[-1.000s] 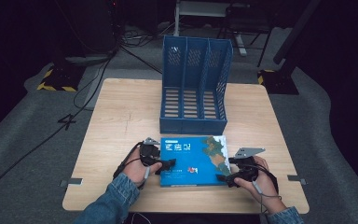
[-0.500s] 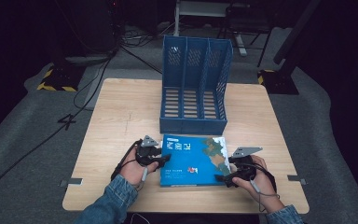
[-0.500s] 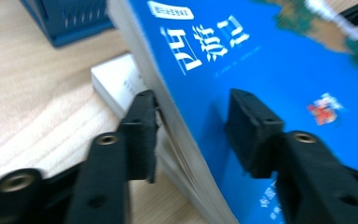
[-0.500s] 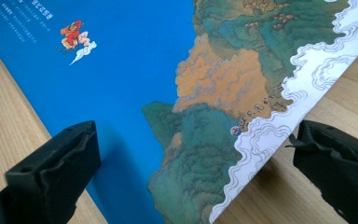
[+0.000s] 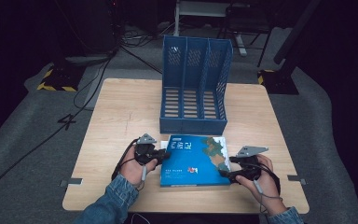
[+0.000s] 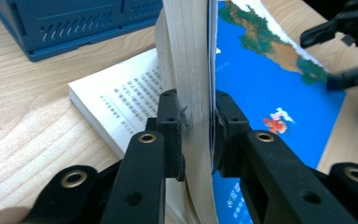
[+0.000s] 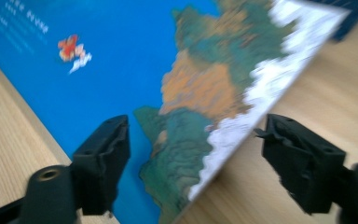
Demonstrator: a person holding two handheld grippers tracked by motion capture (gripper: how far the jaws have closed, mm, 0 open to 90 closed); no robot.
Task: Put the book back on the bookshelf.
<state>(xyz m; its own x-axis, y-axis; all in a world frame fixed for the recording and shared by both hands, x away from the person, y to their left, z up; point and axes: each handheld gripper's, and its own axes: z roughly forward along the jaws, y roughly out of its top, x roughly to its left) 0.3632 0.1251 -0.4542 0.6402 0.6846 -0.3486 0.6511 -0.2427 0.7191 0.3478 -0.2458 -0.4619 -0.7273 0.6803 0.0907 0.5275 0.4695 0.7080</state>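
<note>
Book with a blue map cover lies flat on the near part of the wooden table, just in front of a blue file rack with three upright slots; the rack's open front faces the book, and no other thing sits between them. In the left gripper view, the left gripper pinches a thick sheaf of pages together with the front cover at the book's left edge, the lower pages still flat on the wood. The right gripper straddles the book's right edge, one jaw over the cover, the other over bare wood, neither pressing. Compared with a second ago, the left jaws have clamped shut on the pages, and the right jaws have just been closing a little around the edge.
</note>
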